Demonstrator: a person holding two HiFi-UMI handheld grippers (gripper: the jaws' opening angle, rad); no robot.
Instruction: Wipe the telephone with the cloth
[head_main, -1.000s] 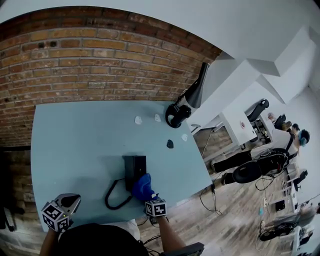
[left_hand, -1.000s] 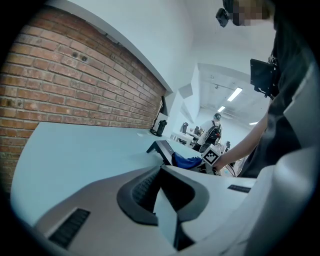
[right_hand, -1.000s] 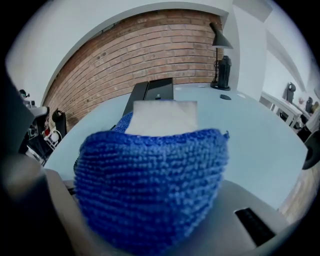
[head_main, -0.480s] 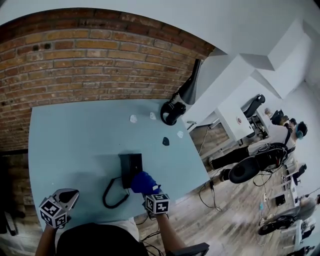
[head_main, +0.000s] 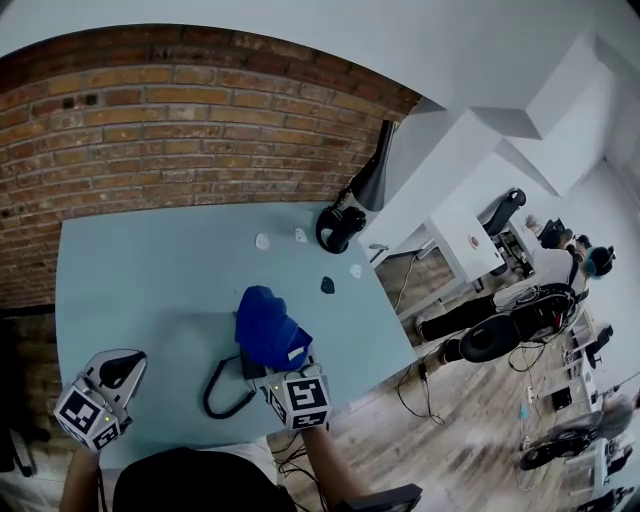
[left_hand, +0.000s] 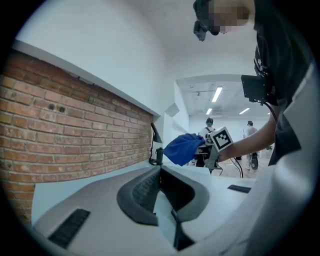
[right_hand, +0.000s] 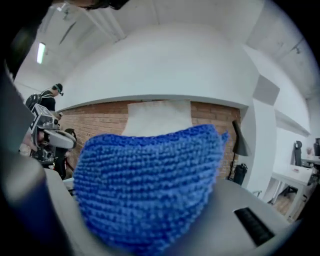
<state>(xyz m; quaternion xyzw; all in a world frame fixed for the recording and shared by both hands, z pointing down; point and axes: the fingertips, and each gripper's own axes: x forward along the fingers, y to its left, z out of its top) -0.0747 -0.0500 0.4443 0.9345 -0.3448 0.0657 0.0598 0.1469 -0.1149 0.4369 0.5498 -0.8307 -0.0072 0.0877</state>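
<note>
A brick wall runs behind the pale blue tabletop, which fills the middle of the head view. To the right, past the tabletop's edge, lies a wooden floor, with people standing well apart from the work.

A black lamp stands at the far right corner of the tabletop, its shade pointing up along the white wall.

The black telephone sits near the front edge of the tabletop, and only a dark strip of its body shows on the left. Its curly cord loops out to the left and back toward the front edge.

The blue cloth hangs bunched over the telephone and hides most of it. Whether the cloth touches the telephone cannot be told from above, though the left gripper view shows it held up off the tabletop.

The right gripper comes in from the front edge, clenched on the cloth. In the right gripper view the knitted blue fabric fills the whole space between its jaws.

The left gripper is at the front left corner of the tabletop, well apart from the telephone. Its jaws stand apart with nothing between them, and pale tabletop shows through the gap.

Two small white scraps lie near the lamp. A small dark piece lies nearer the right edge, with another white bit just beside it.
</note>
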